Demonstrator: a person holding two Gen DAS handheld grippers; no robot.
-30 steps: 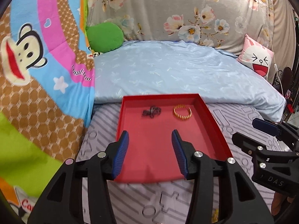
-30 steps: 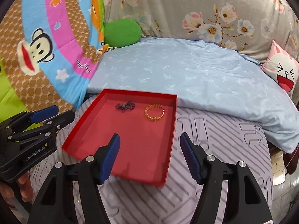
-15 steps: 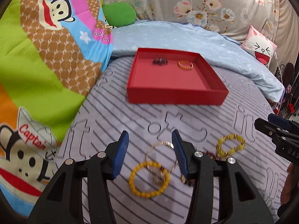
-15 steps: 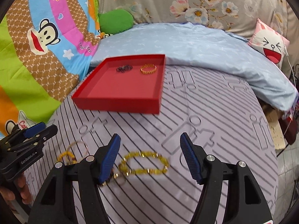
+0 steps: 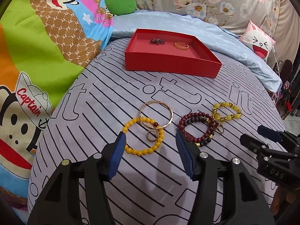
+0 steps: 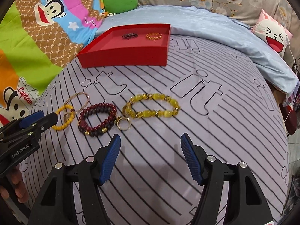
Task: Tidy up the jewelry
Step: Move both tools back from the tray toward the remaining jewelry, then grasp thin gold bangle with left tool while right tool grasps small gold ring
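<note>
Yellow bead bracelet, light, slippery, on elastic, lies on the bed: pinch its near arc. Left gripper, just opening, and right gripper both gape empty.

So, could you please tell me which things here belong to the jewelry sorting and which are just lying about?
Part of the job:
red tray
yellow bead bracelet
gold bangle
dark red bead bracelet
yellow stone bracelet
gold ring

Just lying about:
green cushion
cartoon-face pillow
monkey-print blanket
</note>
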